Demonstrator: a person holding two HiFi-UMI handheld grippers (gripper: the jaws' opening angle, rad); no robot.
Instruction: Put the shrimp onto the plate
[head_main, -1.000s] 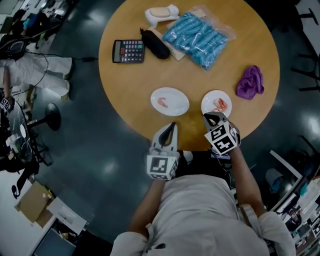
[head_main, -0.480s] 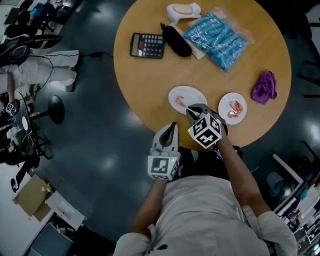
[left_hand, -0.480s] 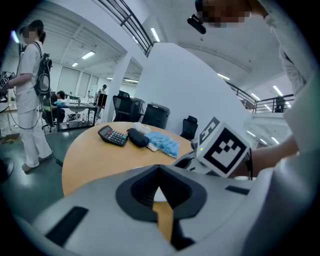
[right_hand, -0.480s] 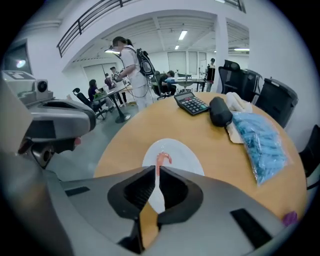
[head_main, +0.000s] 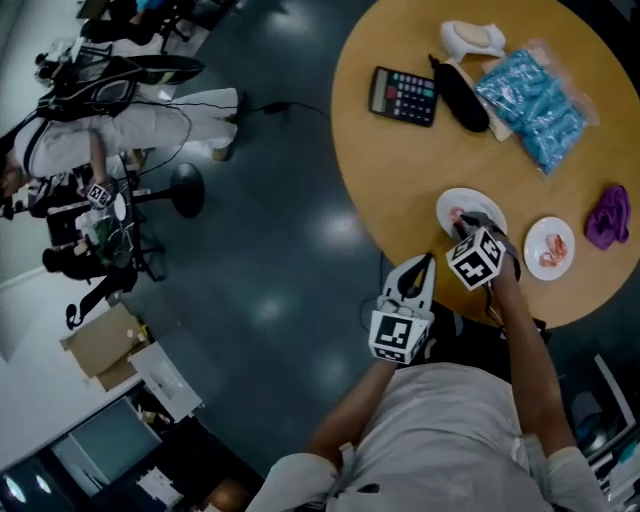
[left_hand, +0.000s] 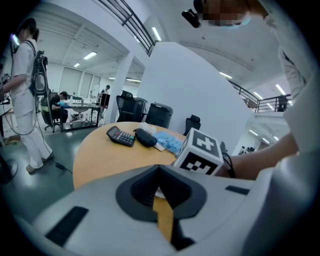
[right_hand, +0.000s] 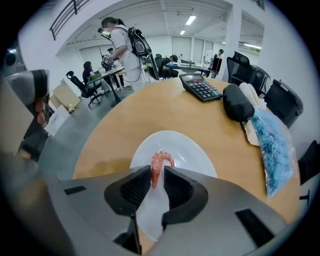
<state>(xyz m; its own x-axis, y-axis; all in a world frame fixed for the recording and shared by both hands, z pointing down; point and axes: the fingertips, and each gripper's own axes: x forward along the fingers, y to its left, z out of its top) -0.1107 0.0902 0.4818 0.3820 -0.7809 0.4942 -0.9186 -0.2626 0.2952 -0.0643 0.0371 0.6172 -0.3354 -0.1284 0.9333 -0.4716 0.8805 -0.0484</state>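
The right gripper (right_hand: 157, 176) has its jaws clenched narrowly on a pink shrimp (right_hand: 159, 164). The tail is pinched between the pads and the curled body sticks out just above the larger white plate (right_hand: 186, 149). In the head view that gripper (head_main: 468, 224) reaches over the near rim of this plate (head_main: 488, 203), which lies on the round wooden table (head_main: 400, 170).

A second ago the same gripper was at the smaller plate (head_main: 546, 228) to the right, where more shrimp (head_main: 553, 252) lie, and it has since crossed to the larger one. This looks like the carry being finished, so what remains is probably to open the jaws and let the shrimp settle. A pink piece already lay on the larger plate, though, so whether the pinched shrimp is the carried one cannot be settled.

The left gripper (left_hand: 160, 172) has stayed off the table's near edge, with its jaws together and nothing between them.

Farther back are a calculator (head_main: 402, 96), a blue packet (head_main: 535, 95) and a purple cloth (head_main: 607, 215).
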